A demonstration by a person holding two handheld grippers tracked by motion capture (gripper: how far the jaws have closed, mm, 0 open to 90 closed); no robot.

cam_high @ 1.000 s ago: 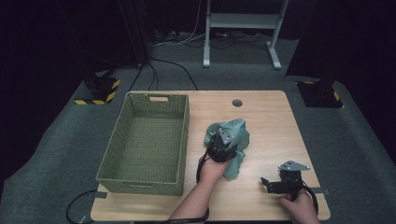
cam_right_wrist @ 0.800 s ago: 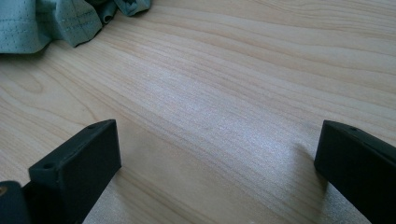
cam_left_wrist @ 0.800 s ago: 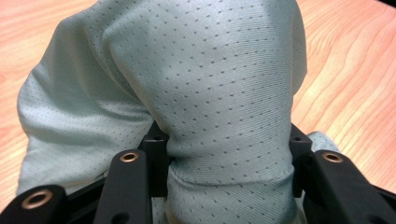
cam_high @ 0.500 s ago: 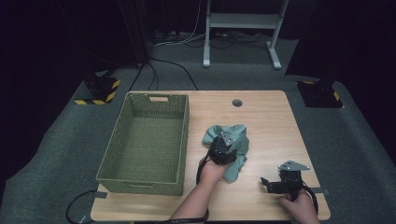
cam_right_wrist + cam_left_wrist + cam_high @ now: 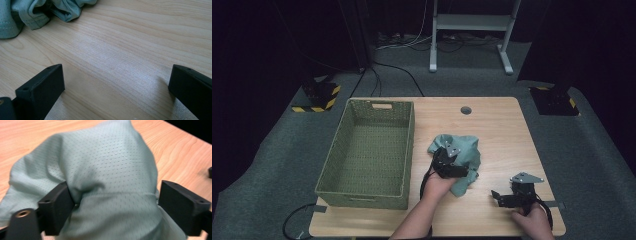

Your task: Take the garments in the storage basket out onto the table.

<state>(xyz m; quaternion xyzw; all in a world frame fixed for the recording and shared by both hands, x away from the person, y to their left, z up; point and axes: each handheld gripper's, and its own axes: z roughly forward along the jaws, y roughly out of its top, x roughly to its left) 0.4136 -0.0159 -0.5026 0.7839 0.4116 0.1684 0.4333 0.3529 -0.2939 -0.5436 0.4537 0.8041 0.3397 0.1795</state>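
Because the crumpled pale-green perforated mesh cloth bulges up between the jaws of the left gripper, the left gripper view hides the jaw tips and whether the pads press on the fabric cannot be told; those jaws have just been opening and stand wide with cloth between them. One cloth lies on the light wooden table, just right of the one green woven rectangular basket. Of two grippers, the right gripper rests open, right of the cloth, on bare wood.
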